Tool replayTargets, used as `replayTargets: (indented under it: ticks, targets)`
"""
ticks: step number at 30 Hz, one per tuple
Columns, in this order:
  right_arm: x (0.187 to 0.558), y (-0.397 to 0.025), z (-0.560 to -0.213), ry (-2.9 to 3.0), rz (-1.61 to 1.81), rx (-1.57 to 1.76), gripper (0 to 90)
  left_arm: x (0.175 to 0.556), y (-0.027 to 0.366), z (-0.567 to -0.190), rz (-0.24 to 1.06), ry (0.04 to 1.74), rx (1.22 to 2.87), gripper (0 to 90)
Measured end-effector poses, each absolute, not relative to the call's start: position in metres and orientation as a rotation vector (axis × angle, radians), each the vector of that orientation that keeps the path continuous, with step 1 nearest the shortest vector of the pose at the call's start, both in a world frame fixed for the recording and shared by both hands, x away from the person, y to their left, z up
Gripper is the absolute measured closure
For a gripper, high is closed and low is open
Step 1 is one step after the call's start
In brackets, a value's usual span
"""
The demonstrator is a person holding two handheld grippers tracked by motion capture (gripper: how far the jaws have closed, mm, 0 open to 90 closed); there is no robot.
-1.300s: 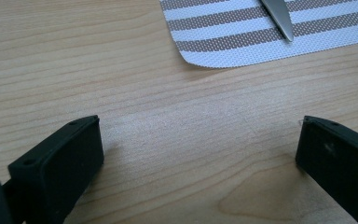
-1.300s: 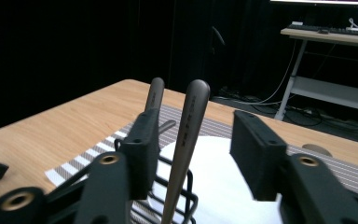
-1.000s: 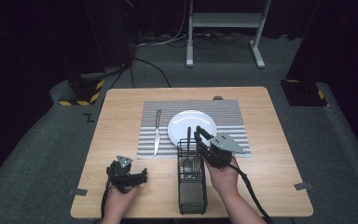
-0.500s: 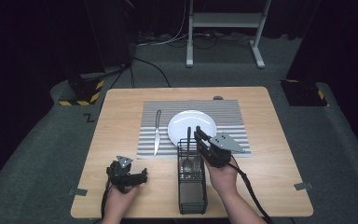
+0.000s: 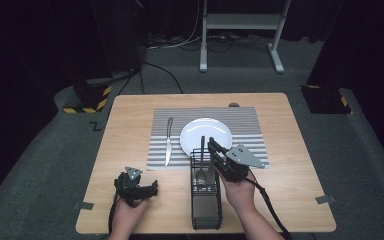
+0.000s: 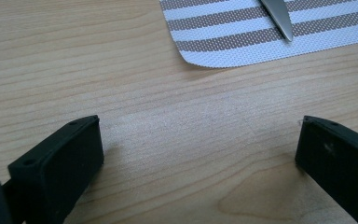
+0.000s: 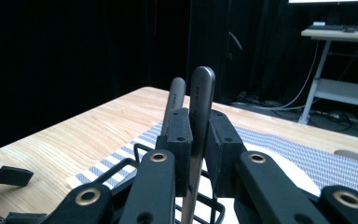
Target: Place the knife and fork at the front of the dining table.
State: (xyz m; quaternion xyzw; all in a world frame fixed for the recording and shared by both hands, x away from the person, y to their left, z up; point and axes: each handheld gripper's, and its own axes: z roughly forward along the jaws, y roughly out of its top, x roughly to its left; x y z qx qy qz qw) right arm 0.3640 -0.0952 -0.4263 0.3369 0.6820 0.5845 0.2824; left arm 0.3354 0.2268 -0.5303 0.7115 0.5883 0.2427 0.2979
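My right gripper (image 7: 196, 135) is clamped on the handle of a steel utensil (image 7: 200, 98), gripping it a little below its rounded top end. It stands upright in the black wire caddy (image 5: 206, 200) at the near middle of the tabletop (image 5: 130, 115), and a second handle (image 7: 175, 95) stands just beside it, to its left in the right gripper view. In the high view what looks like a fork head (image 5: 203, 176) shows through the wire, but I cannot tell which handle it belongs to.

I judge the piece stiff, fairly light and slippery: polished metal against flat pads, so it could twist or slide if I tilt it. Holding near the top gives clearance from the caddy rim, though a grip lower on the handle would steady it better once it is free. Lifting straight up should keep it from snagging the wire or dragging its neighbour.

My left gripper (image 5: 136, 186) rests on the tabletop at the near left, jaws spread wide with nothing between them. The knife (image 5: 168, 141) lies on the striped placemat (image 5: 250, 122), left of the white plate (image 5: 190, 136).
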Motion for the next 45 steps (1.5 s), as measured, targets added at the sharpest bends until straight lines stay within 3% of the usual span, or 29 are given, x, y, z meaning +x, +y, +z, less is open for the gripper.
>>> replayTargets:
  ticks: [17,45]
  targets:
    - [0.355,-0.099,-0.414,1.774,1.614,0.856,86.5,0.335,0.227,-0.53,0.645,1.564,1.891,0.9]
    - [0.329,-0.106,-0.356,1.626,1.721,0.752,86.6,0.335,0.227,-0.53,0.644,1.564,1.891,0.9]
